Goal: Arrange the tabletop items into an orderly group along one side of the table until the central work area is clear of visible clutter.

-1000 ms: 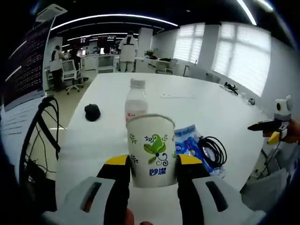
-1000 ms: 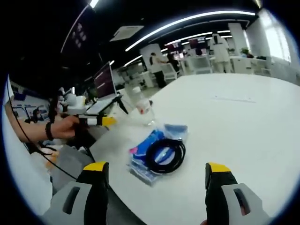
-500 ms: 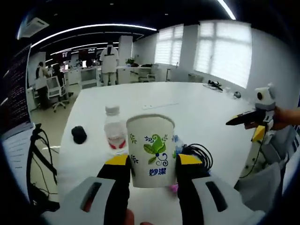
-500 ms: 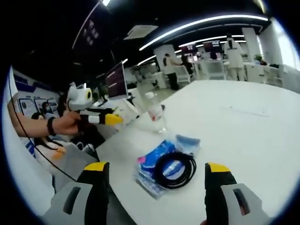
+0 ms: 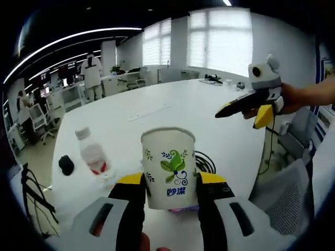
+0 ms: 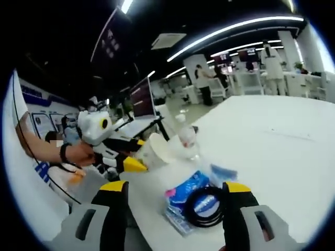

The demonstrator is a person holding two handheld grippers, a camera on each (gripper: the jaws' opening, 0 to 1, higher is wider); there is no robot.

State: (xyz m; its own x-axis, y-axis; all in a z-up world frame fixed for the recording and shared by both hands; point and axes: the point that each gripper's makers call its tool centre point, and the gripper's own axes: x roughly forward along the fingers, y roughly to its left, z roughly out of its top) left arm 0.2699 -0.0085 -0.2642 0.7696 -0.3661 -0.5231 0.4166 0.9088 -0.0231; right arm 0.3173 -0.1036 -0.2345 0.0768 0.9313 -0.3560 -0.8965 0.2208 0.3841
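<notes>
Open-plan office with strip lights and blinds; large white table (image 5: 157, 112) as work surface. Items placed relative to the paper cup (image 5: 168, 167), left to right in the left gripper view: small black object (image 5: 66, 164), far left on the table; clear water bottle (image 5: 94, 157), left of the cup; the cup itself, off the table, clamped between the left gripper (image 5: 170, 180) jaws; black cable coil (image 5: 205, 162), just right and behind; right gripper (image 5: 250, 103), upper right, jaws apart. Right gripper view: coil lies on a blue packet (image 6: 187, 189).
</notes>
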